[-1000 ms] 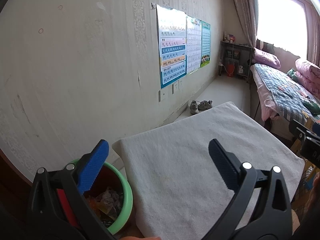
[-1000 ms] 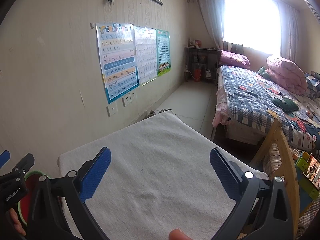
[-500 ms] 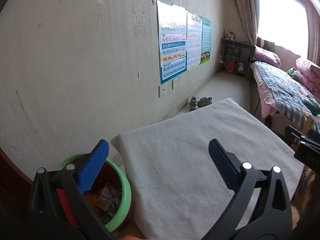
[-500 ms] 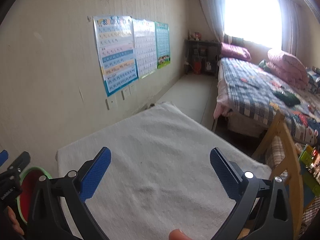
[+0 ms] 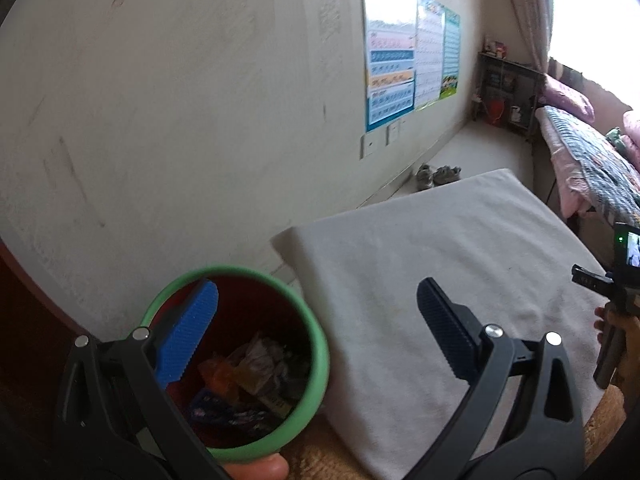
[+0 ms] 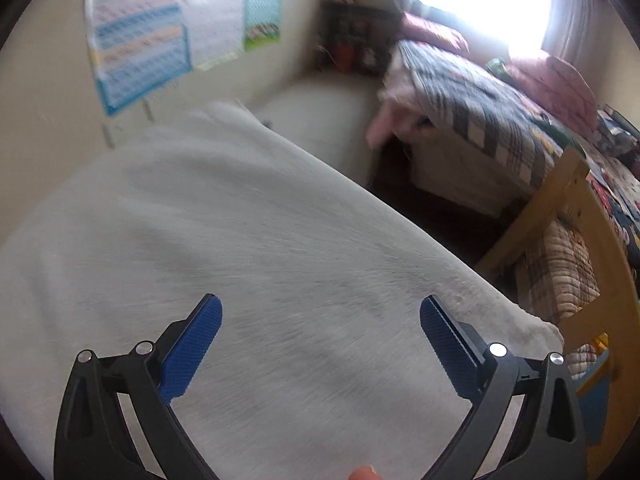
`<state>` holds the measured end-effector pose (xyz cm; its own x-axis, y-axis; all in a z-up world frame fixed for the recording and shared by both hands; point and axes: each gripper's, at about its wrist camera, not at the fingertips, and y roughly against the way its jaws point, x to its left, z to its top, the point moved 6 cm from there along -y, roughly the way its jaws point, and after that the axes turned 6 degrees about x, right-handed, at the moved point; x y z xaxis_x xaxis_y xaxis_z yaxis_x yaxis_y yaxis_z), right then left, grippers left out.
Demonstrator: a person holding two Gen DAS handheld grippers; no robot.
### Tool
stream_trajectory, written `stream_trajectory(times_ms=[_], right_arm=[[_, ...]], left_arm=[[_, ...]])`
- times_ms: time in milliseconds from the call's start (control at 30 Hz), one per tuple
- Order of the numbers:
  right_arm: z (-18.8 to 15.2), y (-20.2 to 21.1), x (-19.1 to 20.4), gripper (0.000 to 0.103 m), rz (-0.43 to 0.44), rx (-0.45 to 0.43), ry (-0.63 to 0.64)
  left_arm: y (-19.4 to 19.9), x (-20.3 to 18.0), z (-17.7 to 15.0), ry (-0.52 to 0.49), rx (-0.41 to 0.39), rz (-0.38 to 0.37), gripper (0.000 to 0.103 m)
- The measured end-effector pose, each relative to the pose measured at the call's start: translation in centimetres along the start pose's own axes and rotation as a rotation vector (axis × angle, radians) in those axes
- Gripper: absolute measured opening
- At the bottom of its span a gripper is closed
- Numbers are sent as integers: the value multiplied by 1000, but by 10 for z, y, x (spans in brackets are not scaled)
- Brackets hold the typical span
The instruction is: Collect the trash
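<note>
The job looks almost done: the trash (image 5: 256, 376) sits down in the green bin (image 5: 316, 344) beside the desk (image 5: 460, 248), the white cloth looks bare, and the left gripper (image 5: 316, 316) and right gripper (image 6: 320, 328) are both wide apart, holding nothing.

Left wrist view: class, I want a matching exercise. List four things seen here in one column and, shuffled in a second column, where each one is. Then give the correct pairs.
Things:
1. Trash bin
2. Pair of shoes
3. Wall charts
4. White towel

Places:
A. Hung on the wall, above the sockets
B. Spread flat under the open left tool
C. On the floor by the wall, beyond the towel's far edge
D. Beside the towel's left edge, holding wrappers

Pairs: 1-D, 2-C, 3-A, 4-B
</note>
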<state>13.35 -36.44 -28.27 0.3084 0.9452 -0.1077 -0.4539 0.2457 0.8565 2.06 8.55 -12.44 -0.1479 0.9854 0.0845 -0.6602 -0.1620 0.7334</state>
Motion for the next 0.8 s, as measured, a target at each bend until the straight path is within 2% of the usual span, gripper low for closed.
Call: stream_trajectory(times_ms=[67, 200, 467, 800], right_arm=[[3, -13, -5, 96, 7, 20, -1], [5, -22, -13, 97, 92, 23, -34], [3, -20, -12, 97, 89, 23, -30], [3, -20, -13, 97, 88, 24, -30]], left_arm=[[-4, 9, -5, 15, 19, 21, 98], [-11, 23, -12, 41, 41, 43, 98], [-15, 53, -24, 94, 28, 52, 98], [-3, 144, -63, 178, 12, 160, 98]])
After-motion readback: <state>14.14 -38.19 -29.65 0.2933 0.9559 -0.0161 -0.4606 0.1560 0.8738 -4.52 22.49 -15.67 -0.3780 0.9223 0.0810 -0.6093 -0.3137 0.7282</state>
